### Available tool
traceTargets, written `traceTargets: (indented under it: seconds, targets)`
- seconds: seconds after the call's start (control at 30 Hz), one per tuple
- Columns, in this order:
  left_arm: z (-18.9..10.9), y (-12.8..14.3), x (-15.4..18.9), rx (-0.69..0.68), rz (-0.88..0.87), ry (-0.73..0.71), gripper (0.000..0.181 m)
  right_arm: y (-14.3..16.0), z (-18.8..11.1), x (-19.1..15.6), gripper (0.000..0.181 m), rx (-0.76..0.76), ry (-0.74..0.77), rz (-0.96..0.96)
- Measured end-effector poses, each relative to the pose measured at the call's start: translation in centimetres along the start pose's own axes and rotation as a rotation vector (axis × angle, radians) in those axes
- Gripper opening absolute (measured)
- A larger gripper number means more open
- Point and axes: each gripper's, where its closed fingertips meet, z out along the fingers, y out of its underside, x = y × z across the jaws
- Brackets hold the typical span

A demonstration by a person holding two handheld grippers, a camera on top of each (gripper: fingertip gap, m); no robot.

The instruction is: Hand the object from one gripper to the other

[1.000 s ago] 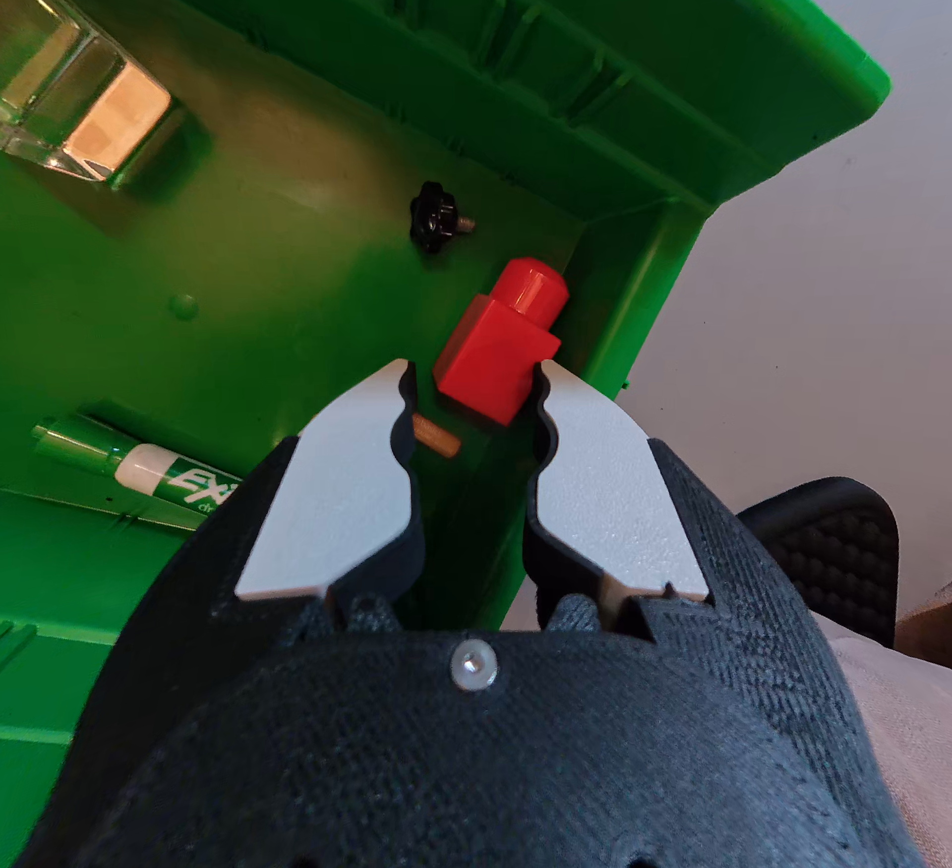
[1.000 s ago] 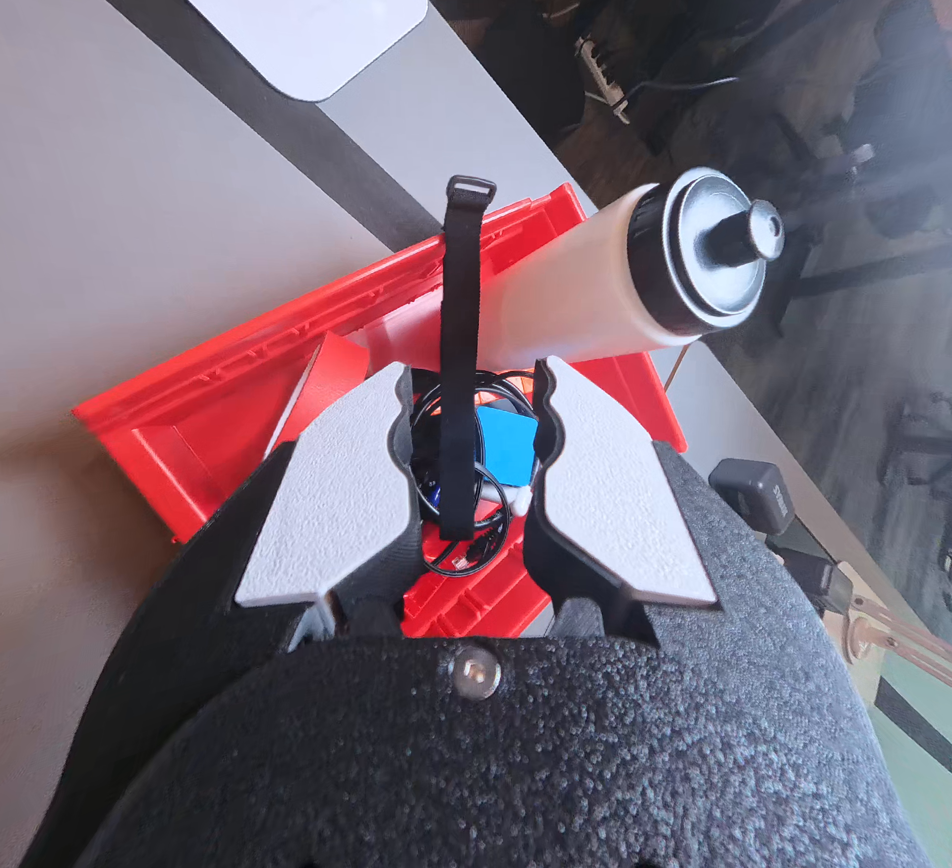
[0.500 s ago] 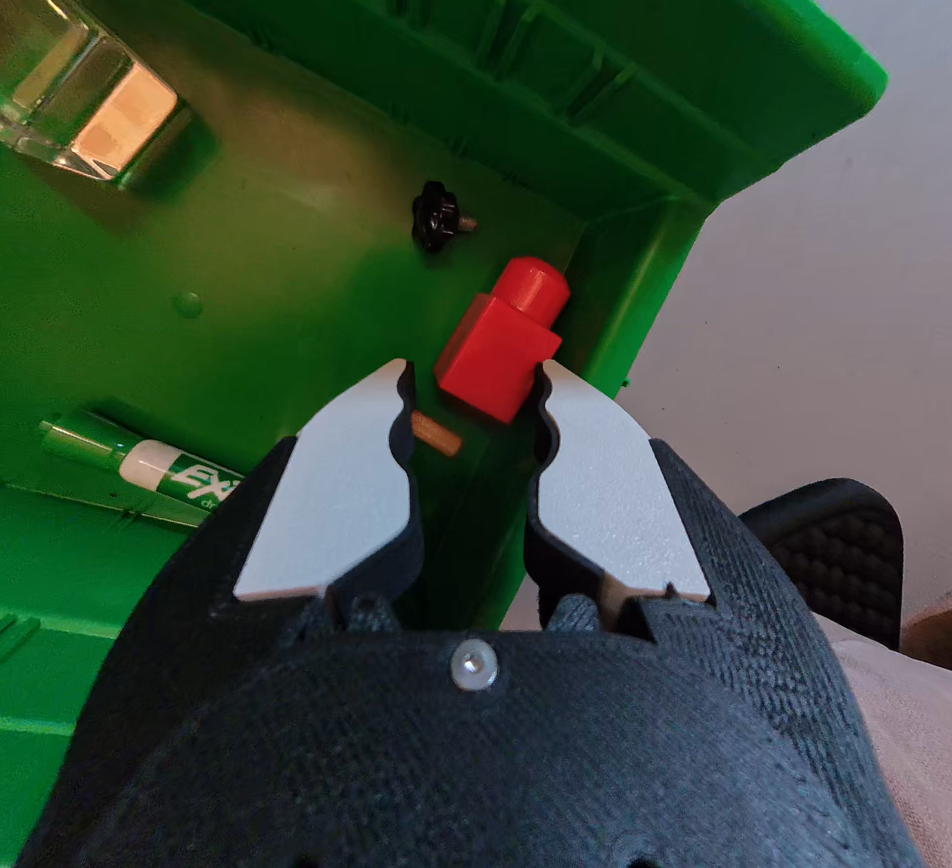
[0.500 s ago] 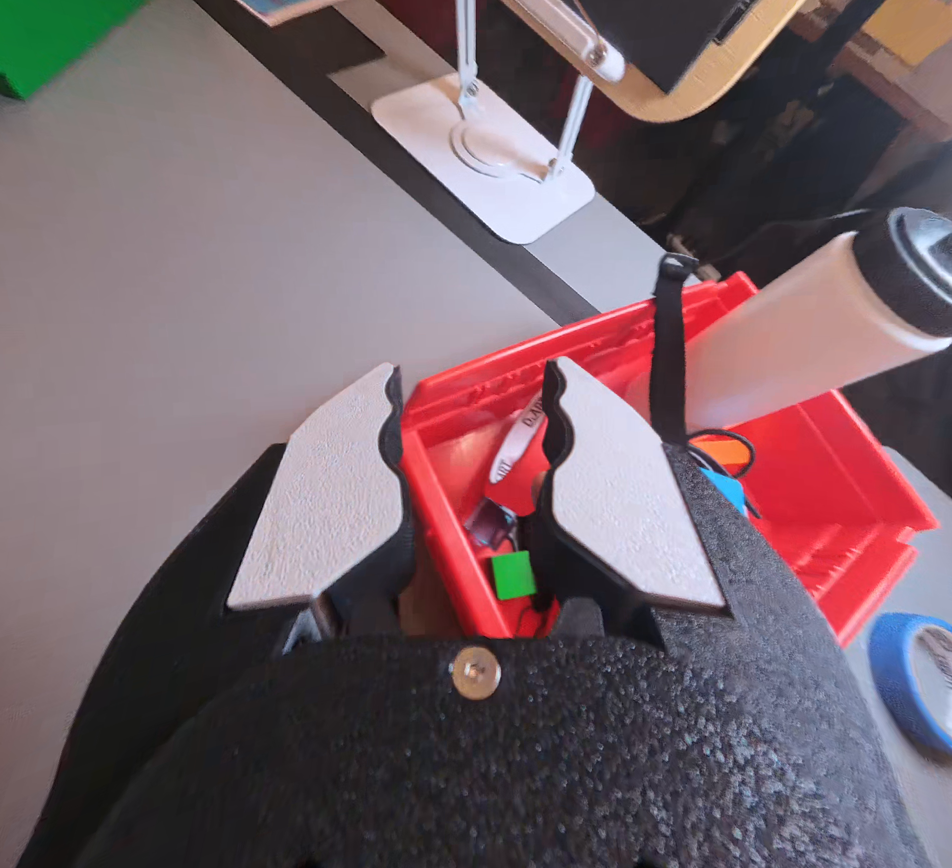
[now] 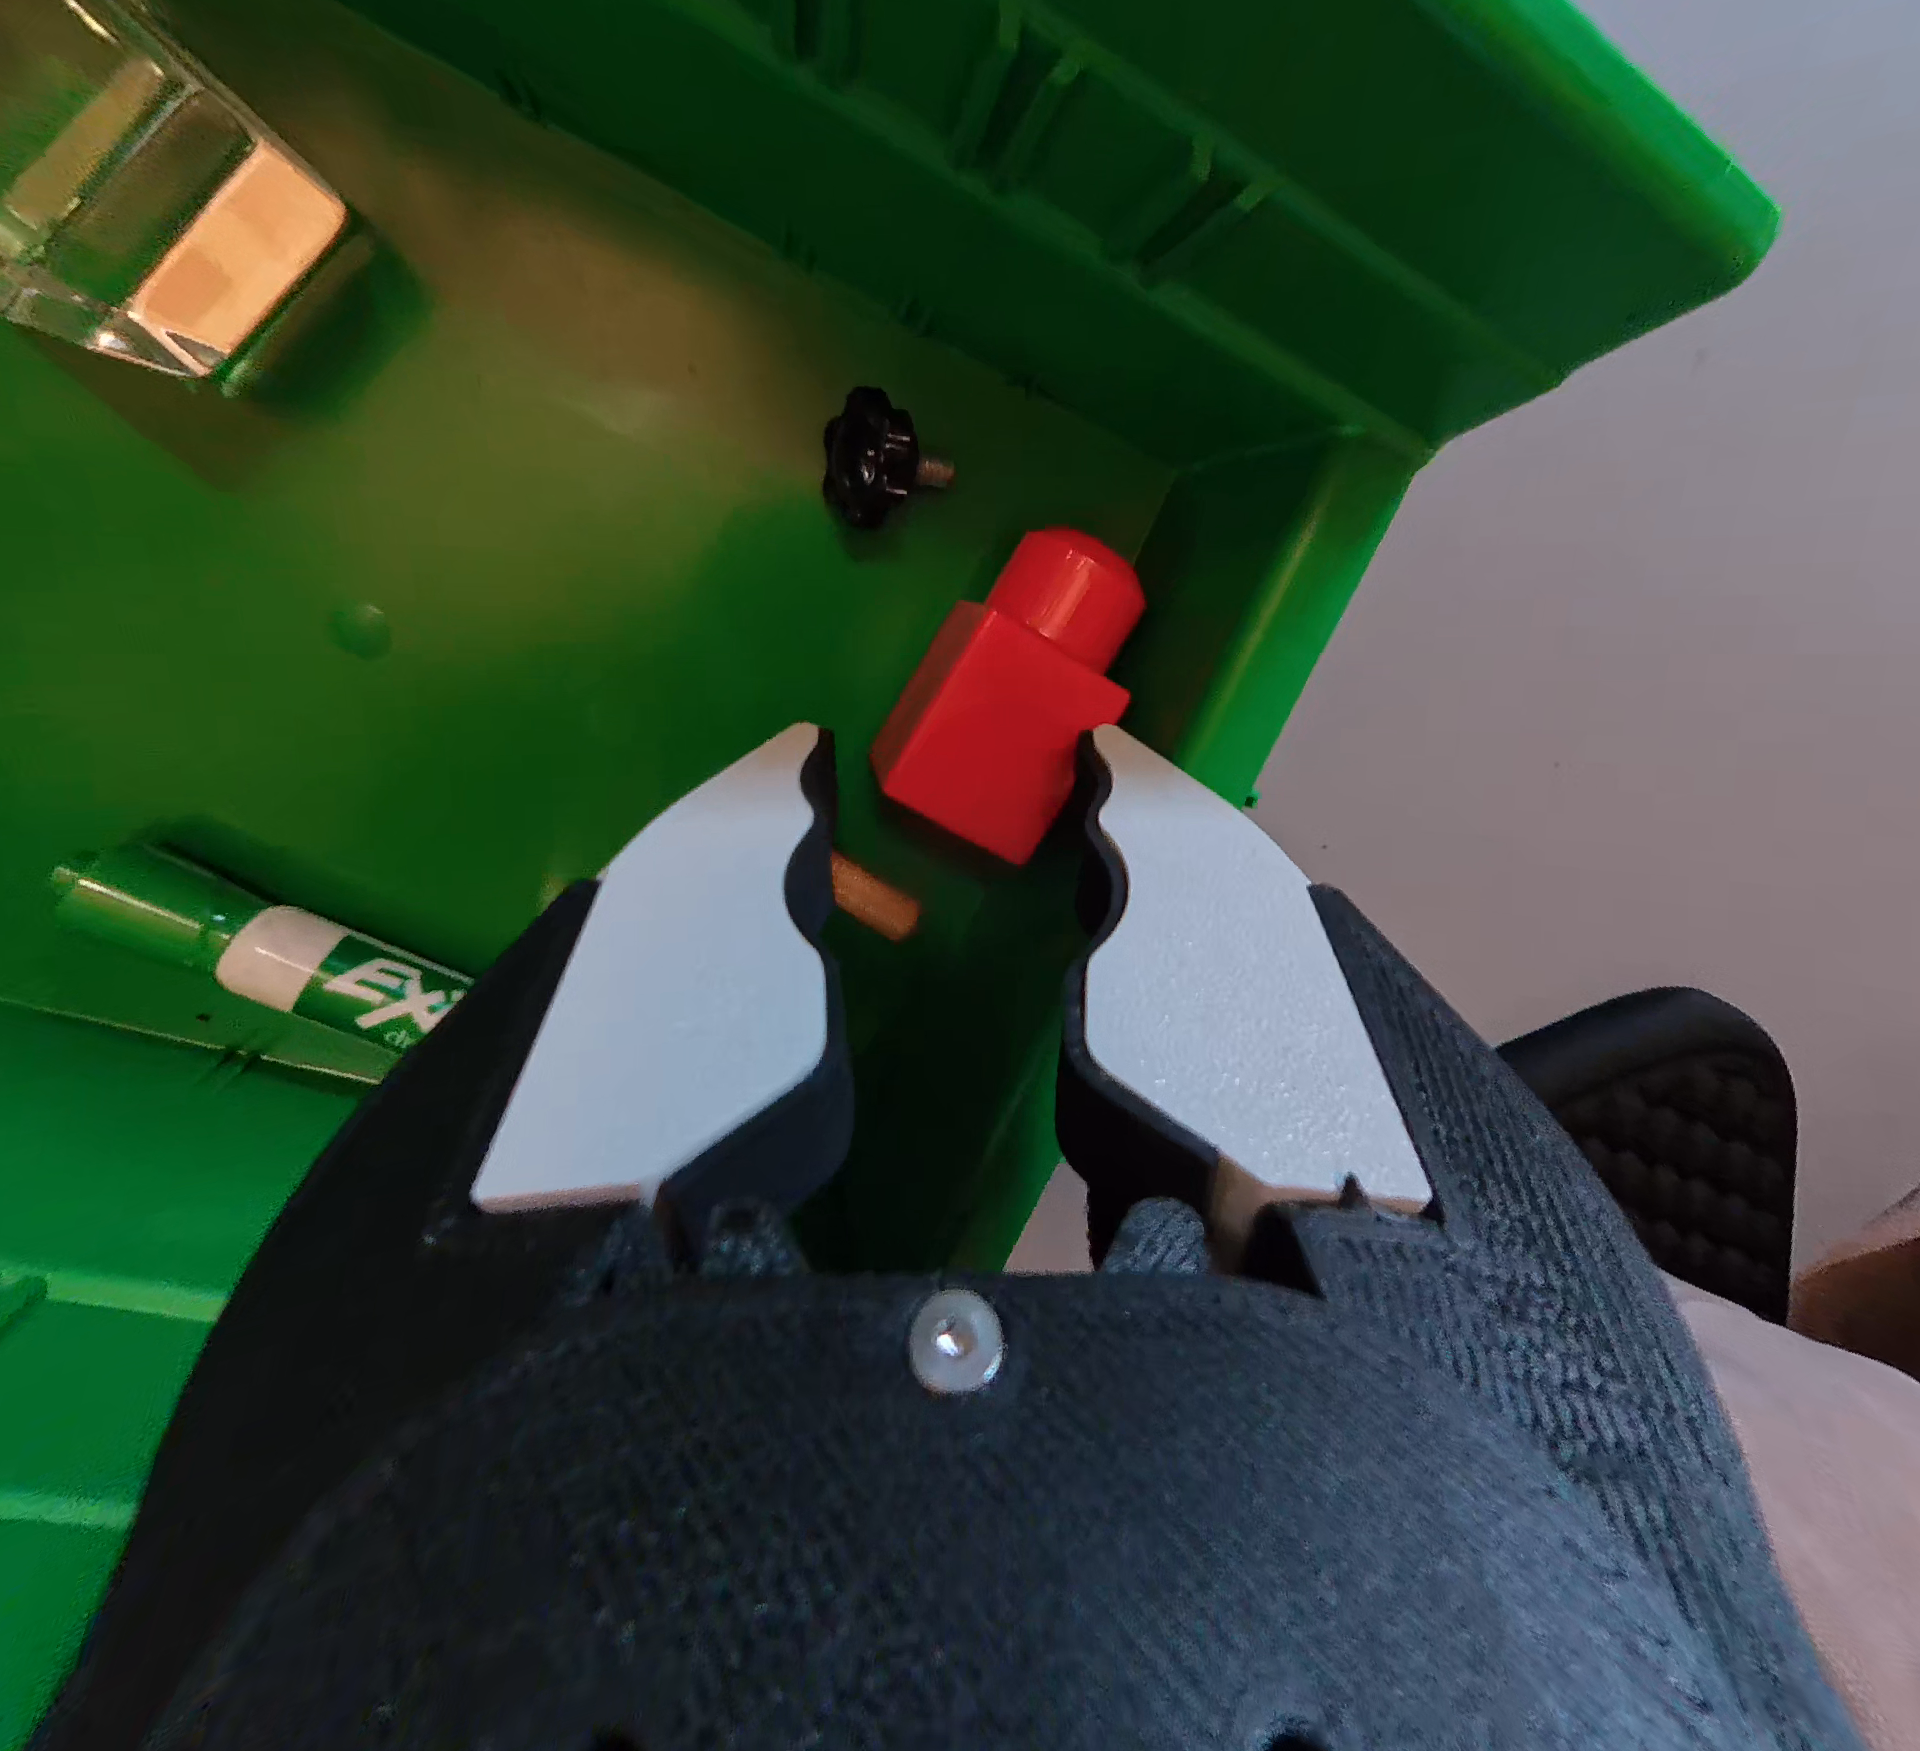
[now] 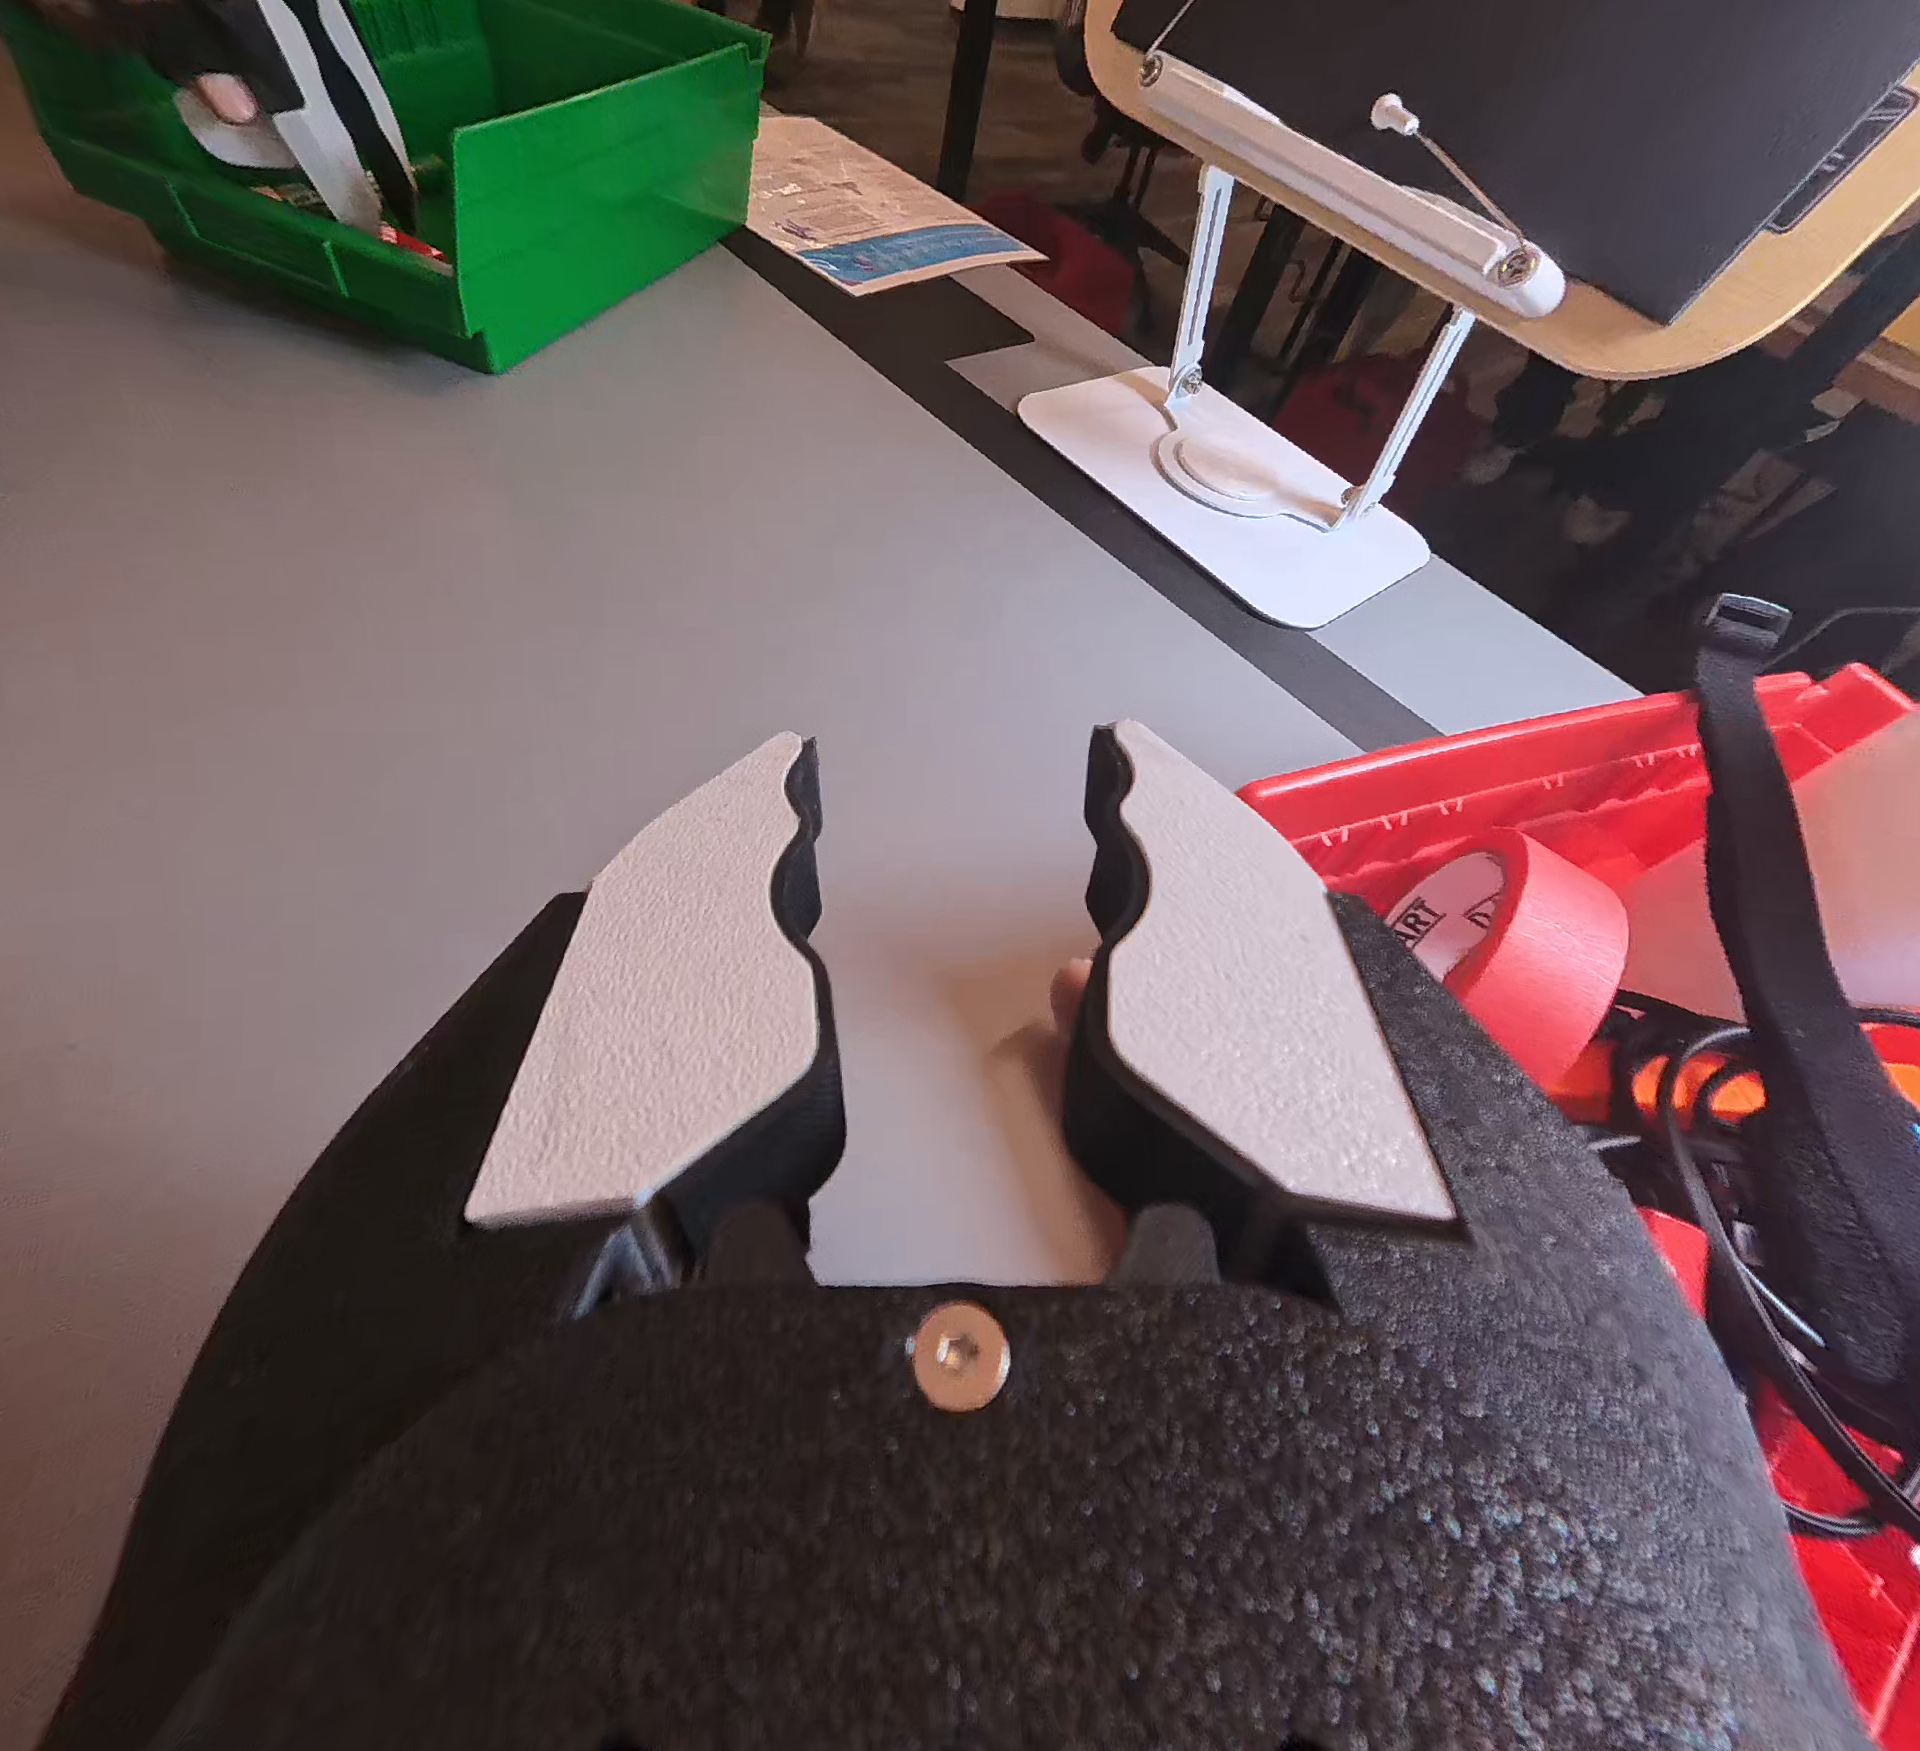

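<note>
A red toy block with a round stud lies in the corner of a green bin. My left gripper is open inside the bin. Its fingertips stand on either side of the block's near end, and the right fingertip is at the block's edge. My right gripper is open and empty above the grey table. In the right wrist view the green bin stands at the far left, with the left gripper reaching down into it.
In the green bin lie a green marker, a black knob, a small wooden peg and a clear block. A red bin with a tape roll, a strap and cables stands at the right. A white stand and a leaflet lie beyond. The gap from one gripper's tips to the other's is roughly 45 centimeters.
My right gripper has swung away from above the red bin, leftward over the open table, and now faces the green bin. My left gripper has hardly moved.
</note>
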Motion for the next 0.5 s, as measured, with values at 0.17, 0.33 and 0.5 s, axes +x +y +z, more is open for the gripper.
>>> traceTargets:
  seconds: [0.17, 0.33, 0.5]
  targets:
    - [0.4, -0.1, 0.8, 0.033, -0.003, 0.103, 0.044, -0.2, -0.1, -0.4, 0.048, 0.009, -0.010, -0.011]
    - [0.9, -0.4, 1.5, 0.014, -0.016, 0.159, 0.054, -0.1, 0.0, -0.7, 0.046, 0.004, -0.019, -0.022]
    - [0.4, -1.1, 1.5, 0.044, 0.043, 0.164, 0.018, -0.1, 0.0, -0.9, 0.044, 0.003, -0.008, -0.049]
